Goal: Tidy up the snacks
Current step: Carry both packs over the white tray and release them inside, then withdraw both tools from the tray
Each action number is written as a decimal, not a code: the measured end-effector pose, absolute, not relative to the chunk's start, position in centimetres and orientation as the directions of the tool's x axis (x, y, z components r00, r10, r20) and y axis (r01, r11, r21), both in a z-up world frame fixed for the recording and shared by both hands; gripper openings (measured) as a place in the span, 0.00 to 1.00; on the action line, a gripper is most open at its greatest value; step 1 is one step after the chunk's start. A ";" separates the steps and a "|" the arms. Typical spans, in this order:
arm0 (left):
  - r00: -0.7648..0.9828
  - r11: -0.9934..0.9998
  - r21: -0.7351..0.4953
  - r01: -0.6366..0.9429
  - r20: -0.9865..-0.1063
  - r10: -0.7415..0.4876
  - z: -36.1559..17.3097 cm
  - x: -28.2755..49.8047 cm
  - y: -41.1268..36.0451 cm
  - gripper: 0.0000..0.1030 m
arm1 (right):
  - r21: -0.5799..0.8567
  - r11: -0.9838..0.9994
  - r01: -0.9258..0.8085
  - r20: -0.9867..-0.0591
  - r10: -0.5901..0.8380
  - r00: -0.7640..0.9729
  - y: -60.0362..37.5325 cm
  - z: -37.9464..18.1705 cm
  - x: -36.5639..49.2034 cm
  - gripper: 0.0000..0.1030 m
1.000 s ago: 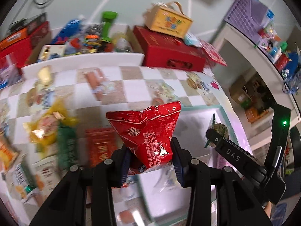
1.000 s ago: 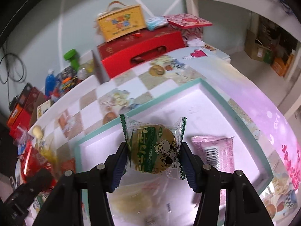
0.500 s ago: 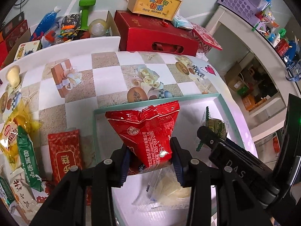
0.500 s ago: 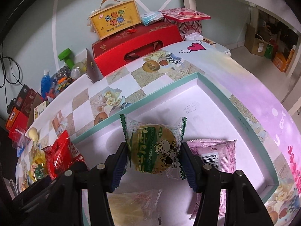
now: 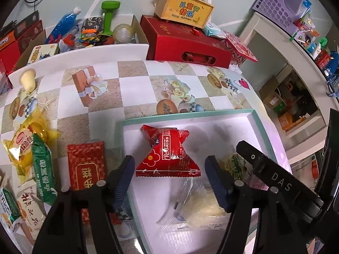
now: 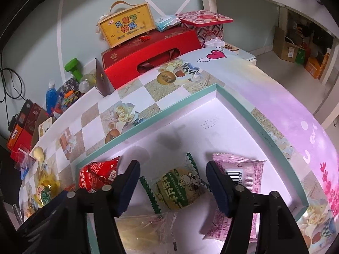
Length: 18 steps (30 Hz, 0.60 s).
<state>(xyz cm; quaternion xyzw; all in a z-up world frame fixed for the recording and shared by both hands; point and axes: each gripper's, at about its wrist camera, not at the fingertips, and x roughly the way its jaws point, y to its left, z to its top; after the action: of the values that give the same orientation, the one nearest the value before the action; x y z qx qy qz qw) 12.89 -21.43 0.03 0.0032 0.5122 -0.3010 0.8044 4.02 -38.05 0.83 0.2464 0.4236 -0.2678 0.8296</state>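
Your left gripper [image 5: 169,175] is opening: its jaws stand well apart, and the red snack packet [image 5: 167,154] lies between them on the box floor, touched by neither pad. Your right gripper [image 6: 172,183] is opening too, its jaws wide on either side of the green-and-cream snack [image 6: 180,187], which rests flat in the box with a gap at each pad.

Both snacks sit inside the shallow white box with the teal rim [image 6: 243,108]. The red packet is near the box's left wall; the green-and-cream one lies to its right, just beside a pink packet [image 6: 243,182] with a barcode. A clear-wrapped pale snack [image 5: 197,203] lies in the box nearer to you, under both grippers. From the left view, your right gripper's black body crosses the lower right and hides part of the box.

Outside the box, to its left, a flat red sachet [image 5: 86,167], a green packet [image 5: 43,169] and a yellow packet [image 5: 23,146] lie on the checked tablecloth [image 5: 131,89]. Beyond the table's far edge stand a red carry box [image 5: 186,42] with a yellow gift box [image 5: 184,10] on top, and a green dumbbell [image 5: 109,14] among clutter. A white shelf unit [image 5: 281,48] stands at the right.
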 end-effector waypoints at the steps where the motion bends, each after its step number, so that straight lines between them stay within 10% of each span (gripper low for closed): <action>1: 0.298 0.820 -0.303 0.486 -0.824 -0.481 0.1 12.8 -21.4 0.77 | 0.182 0.735 0.653 -0.835 -0.235 0.498 -38.1 0.9 4.0 0.70; 8: 0.384 0.855 -0.240 0.459 -0.815 -0.434 1.0 12.4 -20.0 0.93 | 0.188 0.722 0.666 -0.823 -0.255 0.508 -38.5 1.4 3.4 1.00; 18: 0.467 0.912 -0.190 0.364 -0.809 -0.356 1.2 12.2 -16.5 0.98 | 0.198 0.729 0.655 -0.821 -0.241 0.517 -38.0 1.5 3.4 1.00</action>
<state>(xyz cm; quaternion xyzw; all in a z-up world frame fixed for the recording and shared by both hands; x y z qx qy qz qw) 12.18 -16.55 1.18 0.0045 0.4714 -0.2100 0.8565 3.40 -38.04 1.52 0.2512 0.4115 -0.2686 0.8339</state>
